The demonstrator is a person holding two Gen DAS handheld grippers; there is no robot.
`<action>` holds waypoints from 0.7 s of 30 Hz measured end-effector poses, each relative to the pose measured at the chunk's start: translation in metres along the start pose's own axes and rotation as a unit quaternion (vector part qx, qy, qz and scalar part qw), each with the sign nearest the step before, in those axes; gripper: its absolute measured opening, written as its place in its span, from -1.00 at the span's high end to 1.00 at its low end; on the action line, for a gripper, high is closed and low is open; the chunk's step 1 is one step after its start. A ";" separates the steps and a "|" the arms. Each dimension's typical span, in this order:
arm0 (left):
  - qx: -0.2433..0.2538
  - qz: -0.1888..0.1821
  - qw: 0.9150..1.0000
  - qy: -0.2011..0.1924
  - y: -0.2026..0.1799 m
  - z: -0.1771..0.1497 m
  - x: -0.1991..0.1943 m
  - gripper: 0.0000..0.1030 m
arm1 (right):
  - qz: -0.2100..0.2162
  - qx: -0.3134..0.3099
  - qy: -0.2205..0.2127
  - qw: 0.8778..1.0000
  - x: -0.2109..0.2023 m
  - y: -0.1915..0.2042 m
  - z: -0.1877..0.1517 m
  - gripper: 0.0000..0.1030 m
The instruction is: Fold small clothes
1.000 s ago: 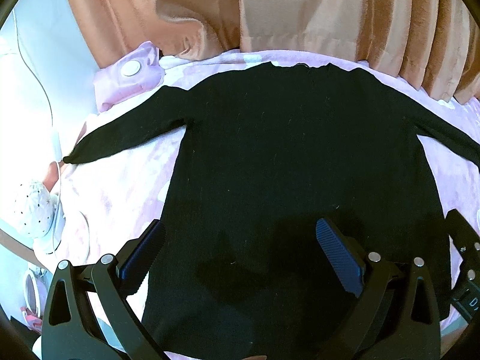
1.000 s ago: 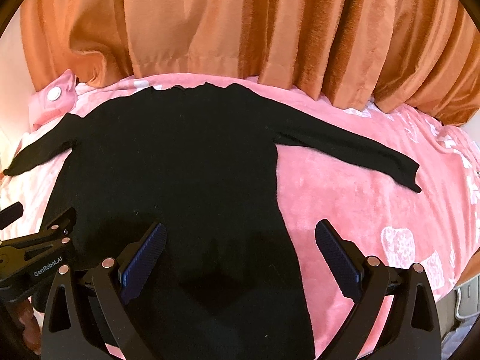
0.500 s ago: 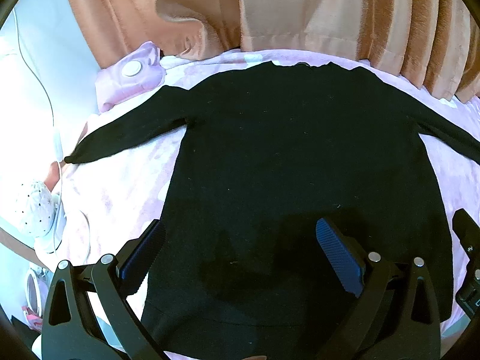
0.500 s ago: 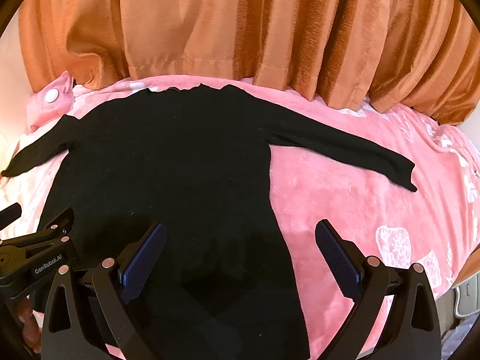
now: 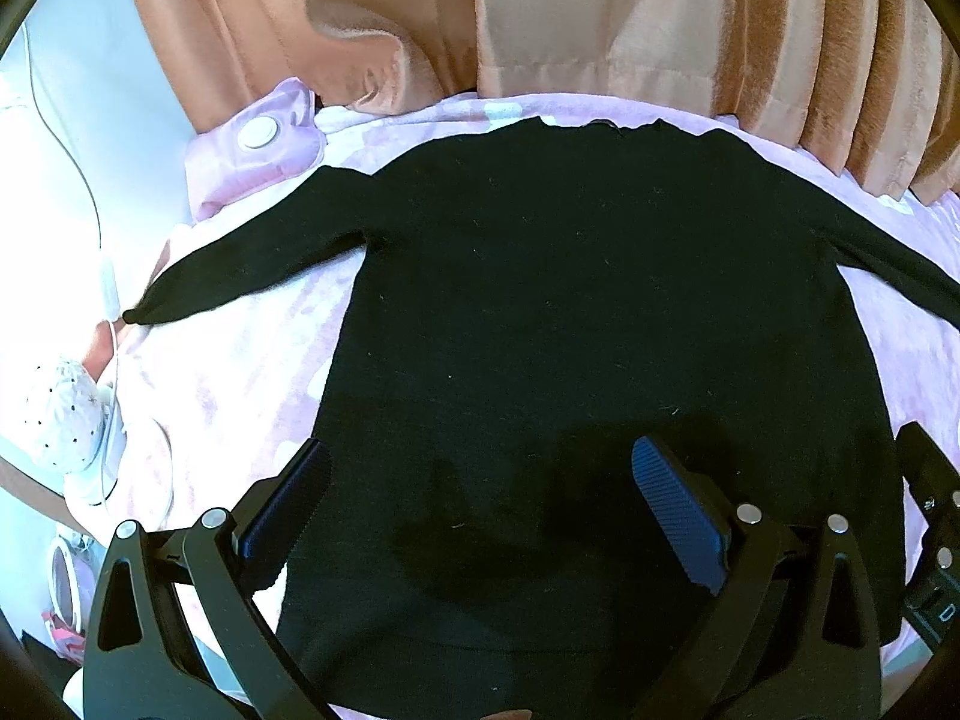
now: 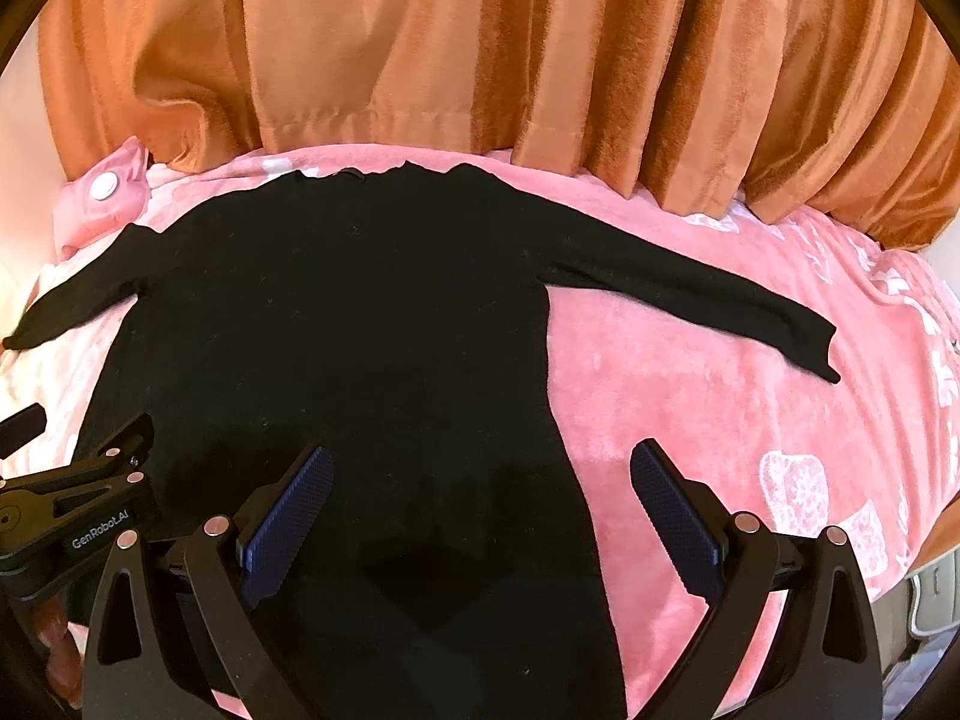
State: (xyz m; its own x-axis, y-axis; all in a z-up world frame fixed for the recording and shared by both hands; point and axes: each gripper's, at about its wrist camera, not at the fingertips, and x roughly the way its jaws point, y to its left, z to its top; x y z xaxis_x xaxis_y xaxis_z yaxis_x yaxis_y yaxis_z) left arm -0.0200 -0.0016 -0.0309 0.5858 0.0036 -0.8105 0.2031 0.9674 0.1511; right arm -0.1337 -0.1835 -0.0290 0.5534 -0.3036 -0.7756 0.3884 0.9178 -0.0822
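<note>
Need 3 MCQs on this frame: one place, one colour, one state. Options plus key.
1. Where does the sweater lie?
A. on the pink blanket
B. on a hanger
C. in a basket

2. What colour is the curtain?
A. blue
B. orange
C. white

3. How are the sweater's sleeves?
A. folded across the chest
B. rolled up
C. spread out to both sides

Key: 1 A, it lies flat on the blanket. 2 B, orange pleats hang behind the bed. 3 C, each sleeve stretches away from the body; the left gripper and the right gripper are open, holding nothing.
</note>
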 end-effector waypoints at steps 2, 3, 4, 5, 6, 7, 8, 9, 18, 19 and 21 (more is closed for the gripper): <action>0.000 0.004 1.000 0.001 -0.001 0.001 0.003 -0.91 | 0.000 0.002 0.006 1.000 0.005 0.000 0.001 -0.90; 0.000 0.007 1.000 0.000 -0.002 0.002 0.005 -0.91 | 0.000 0.004 0.008 1.000 0.007 -0.001 0.001 -0.90; -0.001 0.010 1.000 -0.001 -0.002 0.002 0.006 -0.91 | -0.001 0.006 0.009 1.000 0.009 -0.002 0.002 -0.90; -0.001 0.013 1.000 -0.002 -0.003 0.003 0.007 -0.91 | -0.002 0.007 0.010 1.000 0.012 -0.002 0.003 -0.90; -0.001 0.014 1.000 -0.003 -0.004 0.004 0.008 -0.91 | -0.004 0.009 0.012 1.000 0.014 -0.003 0.003 -0.90; 0.000 0.015 1.000 -0.002 -0.005 0.005 0.010 -0.91 | -0.004 0.010 0.013 1.000 0.016 -0.004 0.004 -0.90; 0.001 0.015 1.000 0.001 -0.005 0.006 0.011 -0.91 | -0.002 0.012 0.015 1.000 0.019 -0.005 0.005 -0.90; 0.000 0.011 1.000 0.005 -0.005 0.007 0.013 -0.91 | -0.001 0.012 0.016 1.000 0.020 -0.006 0.005 -0.90; -0.003 -0.052 0.999 -0.005 0.018 0.028 -0.015 -0.91 | 0.036 0.094 0.016 0.995 0.018 -0.109 0.053 -0.90; -0.005 -0.061 0.998 -0.011 0.022 0.031 -0.019 -0.91 | 0.041 0.122 0.018 0.991 0.023 -0.141 0.061 -0.90; -0.009 -0.080 0.996 -0.027 0.029 0.035 -0.025 -0.91 | 0.047 0.174 0.025 0.983 0.039 -0.191 0.065 -0.90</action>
State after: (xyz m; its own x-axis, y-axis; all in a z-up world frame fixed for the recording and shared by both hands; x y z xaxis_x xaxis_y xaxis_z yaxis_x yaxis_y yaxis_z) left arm -0.0011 0.0175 0.0142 0.5886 -0.1647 -0.7914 0.2841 0.9587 0.0118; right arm -0.1387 -0.3875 -0.0028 0.5653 -0.1998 -0.8004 0.5708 0.7951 0.2047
